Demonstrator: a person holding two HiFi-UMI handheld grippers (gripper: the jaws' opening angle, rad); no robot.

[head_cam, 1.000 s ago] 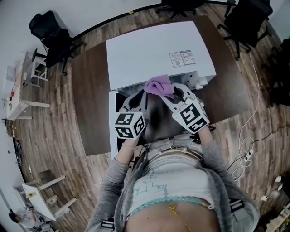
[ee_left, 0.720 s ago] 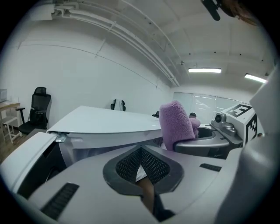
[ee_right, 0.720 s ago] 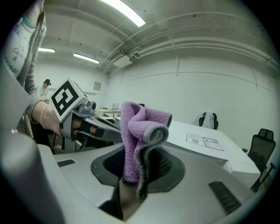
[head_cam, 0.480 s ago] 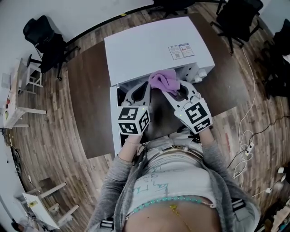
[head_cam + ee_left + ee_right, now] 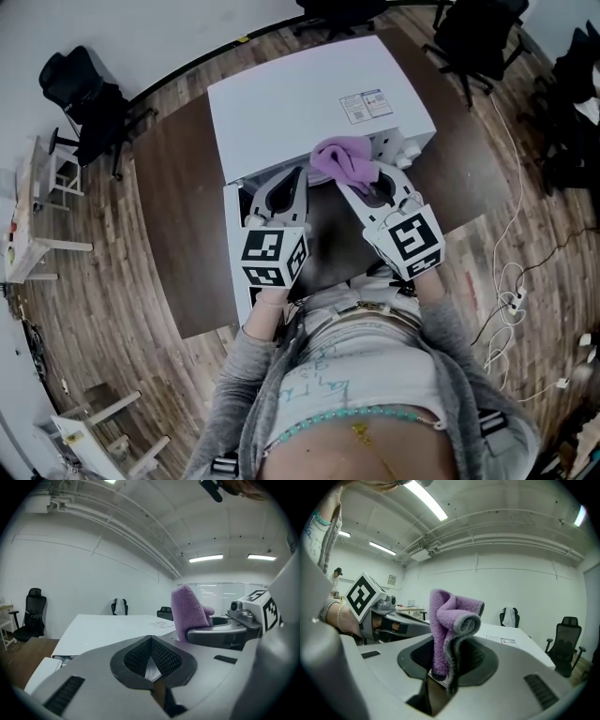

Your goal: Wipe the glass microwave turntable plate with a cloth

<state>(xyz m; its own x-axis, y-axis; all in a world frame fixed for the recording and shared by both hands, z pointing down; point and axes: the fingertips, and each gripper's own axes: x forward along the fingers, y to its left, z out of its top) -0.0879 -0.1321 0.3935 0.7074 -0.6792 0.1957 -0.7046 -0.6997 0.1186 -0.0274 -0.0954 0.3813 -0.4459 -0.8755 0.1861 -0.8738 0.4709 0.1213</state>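
My right gripper is shut on a folded purple cloth, which sticks up from the jaws at the front top edge of the white microwave. Close beside it on the left, my left gripper is shut, and I see nothing between its pads. From the left gripper view the cloth and the right gripper show to the right. Both grippers point roughly level over the microwave's top. I cannot make out the glass turntable plate in any view.
The microwave stands on a dark brown table, its white door swung open to the left. Black office chairs stand around the table on a wood floor, and cables lie at the right.
Both grippers have risen side by side in front of the microwave. The cloth stays in the right jaws and now stands over the microwave's front top edge.
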